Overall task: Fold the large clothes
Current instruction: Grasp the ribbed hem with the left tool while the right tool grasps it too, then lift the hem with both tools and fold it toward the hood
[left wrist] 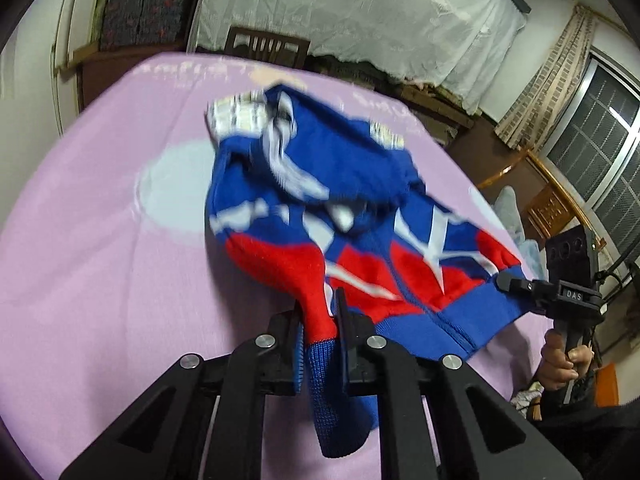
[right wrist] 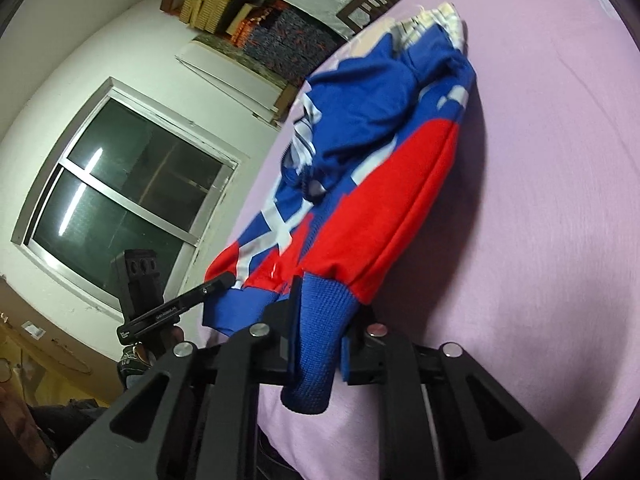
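**A:** What is the biggest thing here?

**B:** A wide surface covered in smooth lilac cloth (left wrist: pixel 80 240), with a pale round patch and faint white lettering at its far edge. I cannot tell whether it is a desk or a bed. Around it is a room with white walls, a dark window (right wrist: pixel 120 184) in a metal frame, a white lace cloth (left wrist: pixel 360 20) draped over furniture, a dark wooden chair back (left wrist: pixel 266 50) and patterned boxes on a shelf (left wrist: pixel 140 8).

**B:** Nothing serves as a container.

**A:** And the clothing?

**B:** A knitted sweater (left wrist: pixel 320 200), blue with red panels and white stripes, its hem ribbed. It lies bunched, the far part on the lilac cloth, the near hem lifted.

**A:** What holds it?

**B:** The left gripper (left wrist: pixel 318 328), black with silver screws, is closed tight on a fold of red knit and blue ribbing. The right gripper (right wrist: pixel 320 328) pinches the blue ribbed hem the same way, fabric hanging down between its fingers. A hand (left wrist: pixel 560 360) grips the right gripper's handle.
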Available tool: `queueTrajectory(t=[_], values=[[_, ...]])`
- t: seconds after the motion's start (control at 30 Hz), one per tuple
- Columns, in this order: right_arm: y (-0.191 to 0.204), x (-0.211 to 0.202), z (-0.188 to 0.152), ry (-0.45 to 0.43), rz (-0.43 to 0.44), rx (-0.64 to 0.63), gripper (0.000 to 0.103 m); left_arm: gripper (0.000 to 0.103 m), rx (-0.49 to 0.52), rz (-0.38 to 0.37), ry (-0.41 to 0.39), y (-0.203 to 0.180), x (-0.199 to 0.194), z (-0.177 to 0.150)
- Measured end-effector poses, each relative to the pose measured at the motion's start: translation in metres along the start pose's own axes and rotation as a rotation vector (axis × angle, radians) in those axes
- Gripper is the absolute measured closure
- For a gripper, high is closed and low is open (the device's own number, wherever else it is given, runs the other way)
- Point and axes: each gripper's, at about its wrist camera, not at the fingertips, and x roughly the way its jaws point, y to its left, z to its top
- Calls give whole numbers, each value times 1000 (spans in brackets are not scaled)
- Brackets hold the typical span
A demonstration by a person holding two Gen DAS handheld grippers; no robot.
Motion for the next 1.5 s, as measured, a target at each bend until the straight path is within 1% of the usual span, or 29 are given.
queueTrajectory(t=[0.13,0.23,0.33,0.5,0.63,0.7,0.77,0.83,0.9,0.93,0.97,1.03,1.13,1.23,1.3,1.37,1.4,1.43,1.47,1.5], values=[[9,-9,20,-24,16,-23,89,90,20,39,-53,-5,-6,31],[25,-9,42,-47,22,-55,89,90,18,52,-81,-4,-8,53],[34,-6,68,-67,29,-70,89,90,19,70,-102,-3,-5,79],[38,7,124,-92,36,-60,89,90,17,92,-108,2,12,125],[31,23,169,-112,25,-41,89,90,3,104,-108,10,36,161],[21,35,194,-121,18,-15,89,90,-12,118,-103,16,54,178],[12,48,214,-126,3,1,89,90,-33,154,-104,25,73,193],[-1,62,237,-142,-29,20,89,90,-57,196,-98,36,97,204],[-18,74,252,-152,-49,53,89,90,-84,213,-69,48,122,209],[-33,85,262,-148,-50,91,89,90,-94,221,-55,52,133,211],[-43,93,267,-142,-52,115,89,90,-100,245,-32,59,151,212],[-64,110,274,-127,-74,158,89,90,-105,277,-1,68,175,212],[-99,137,279,-104,-97,225,88,89,-131,274,41,84,203,210],[-116,147,278,-106,-100,238,90,89,-125,275,28,89,213,205],[-113,149,278,-102,-126,195,90,89,-106,288,32,87,211,205],[-110,148,279,-101,-133,174,84,88,-113,274,34,87,201,205],[-107,145,279,-100,-123,162,78,84,-114,254,22,86,193,207],[-103,141,278,-100,-109,152,63,80,-109,235,2,84,181,208],[-99,132,278,-111,-87,142,51,68,-107,200,-20,81,167,210],[-93,120,279,-137,-48,131,35,55,-113,159,-42,80,153,211]])
